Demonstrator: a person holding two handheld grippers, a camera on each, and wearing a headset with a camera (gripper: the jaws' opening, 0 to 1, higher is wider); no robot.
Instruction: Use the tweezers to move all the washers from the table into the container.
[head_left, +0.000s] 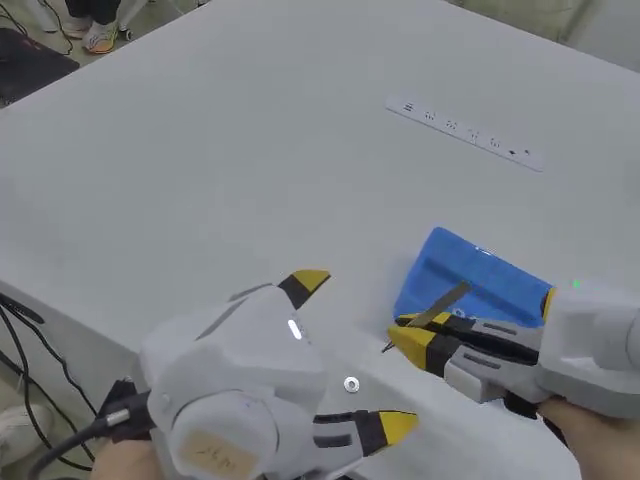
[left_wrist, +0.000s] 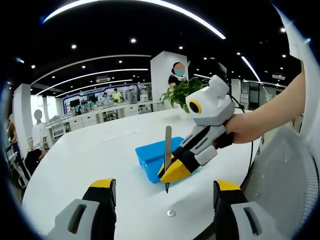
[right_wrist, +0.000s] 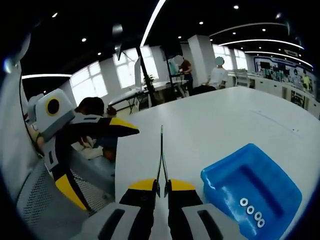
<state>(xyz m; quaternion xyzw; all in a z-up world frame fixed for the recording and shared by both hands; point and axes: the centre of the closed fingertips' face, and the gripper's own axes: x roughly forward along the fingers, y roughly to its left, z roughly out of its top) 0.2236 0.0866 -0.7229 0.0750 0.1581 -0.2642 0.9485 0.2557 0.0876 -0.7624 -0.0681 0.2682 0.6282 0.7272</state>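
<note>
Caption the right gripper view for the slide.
Shut right gripper clamps tweezers beside blue container holding four washers; open left gripper at frame left.

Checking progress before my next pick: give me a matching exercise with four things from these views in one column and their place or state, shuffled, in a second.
1. lone silver metal washer
2. four silver washers
3. thin metal tweezers
4. left tool

A. clamped in the right tool
B. inside the blue plastic container
C. open, holding nothing
D. flat on the white table

Pairs: 1-D, 2-B, 3-A, 4-C.
</note>
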